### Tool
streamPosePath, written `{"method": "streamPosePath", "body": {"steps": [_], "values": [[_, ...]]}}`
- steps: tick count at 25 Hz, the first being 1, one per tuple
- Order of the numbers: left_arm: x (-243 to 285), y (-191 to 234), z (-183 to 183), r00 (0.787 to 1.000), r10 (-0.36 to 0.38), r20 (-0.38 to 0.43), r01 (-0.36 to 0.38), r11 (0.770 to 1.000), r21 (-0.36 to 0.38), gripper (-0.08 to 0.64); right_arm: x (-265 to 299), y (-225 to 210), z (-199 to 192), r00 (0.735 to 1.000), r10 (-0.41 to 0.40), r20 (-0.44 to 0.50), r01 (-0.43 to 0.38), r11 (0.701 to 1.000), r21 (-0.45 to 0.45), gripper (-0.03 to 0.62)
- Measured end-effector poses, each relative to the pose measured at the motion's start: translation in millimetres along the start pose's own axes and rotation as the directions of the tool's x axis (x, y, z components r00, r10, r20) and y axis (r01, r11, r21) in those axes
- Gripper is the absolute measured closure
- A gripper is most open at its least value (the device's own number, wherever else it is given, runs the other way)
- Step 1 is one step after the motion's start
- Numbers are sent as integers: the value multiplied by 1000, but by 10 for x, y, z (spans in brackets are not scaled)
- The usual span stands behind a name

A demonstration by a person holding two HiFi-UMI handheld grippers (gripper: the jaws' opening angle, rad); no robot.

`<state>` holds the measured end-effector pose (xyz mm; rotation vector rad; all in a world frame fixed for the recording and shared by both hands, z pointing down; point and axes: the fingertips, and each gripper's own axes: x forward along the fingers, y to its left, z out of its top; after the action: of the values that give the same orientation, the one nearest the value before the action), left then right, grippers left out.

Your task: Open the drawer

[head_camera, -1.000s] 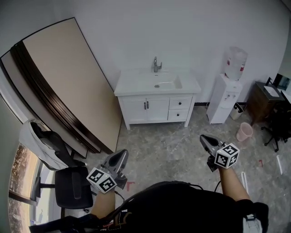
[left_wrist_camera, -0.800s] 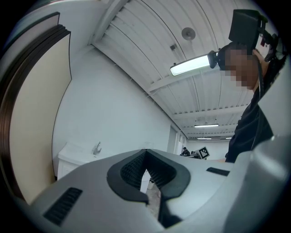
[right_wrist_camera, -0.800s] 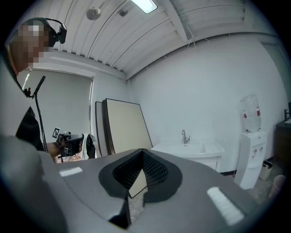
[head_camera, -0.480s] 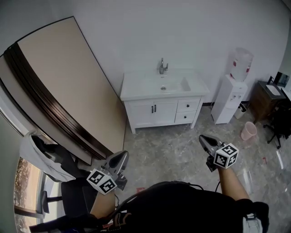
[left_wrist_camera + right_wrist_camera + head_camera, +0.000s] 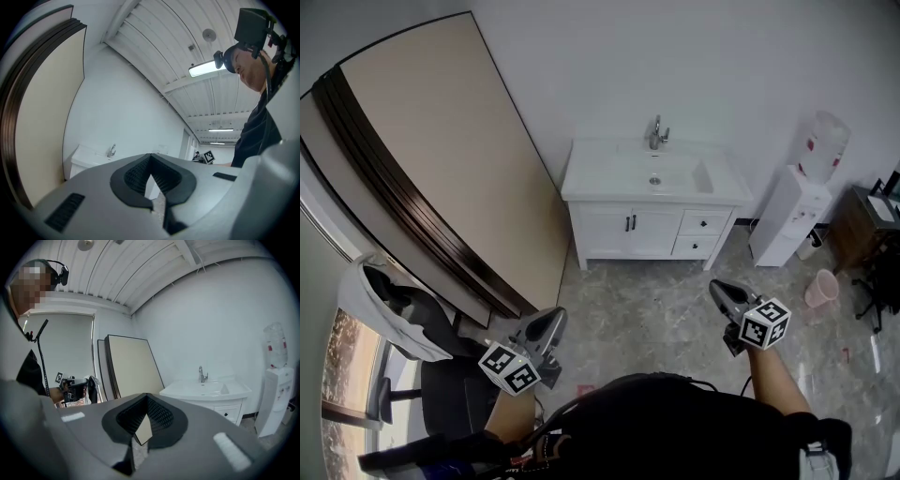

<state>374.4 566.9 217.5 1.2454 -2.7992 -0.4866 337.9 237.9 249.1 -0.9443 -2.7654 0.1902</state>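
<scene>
Since the drawer sits at the right end of the white vanity, well ahead of both grippers, close in first. The left gripper and right gripper have jaws together and empty, so part one pair before reaching its front.

**Hidden and cut off**

Ahead of the left claw, its own body hides the vanity but for one corner and the tap. Far ahead of the right claw, the drawers show handles only as specks. Right of that claw the desk is cut by the picture's edge.
</scene>
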Motion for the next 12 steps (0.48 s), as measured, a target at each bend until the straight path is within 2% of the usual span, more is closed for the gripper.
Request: {"method": "streamPosePath", "body": {"steps": [5, 12], "values": [[591, -134, 30, 1000, 21, 20, -21, 1000, 22, 566, 87, -547, 187, 999, 51, 1, -51, 999, -16, 595], [1355, -428, -25, 997, 61, 49, -62, 998, 30, 566, -121, -1383, 416, 997, 83, 10, -83, 996, -26, 595]]}}
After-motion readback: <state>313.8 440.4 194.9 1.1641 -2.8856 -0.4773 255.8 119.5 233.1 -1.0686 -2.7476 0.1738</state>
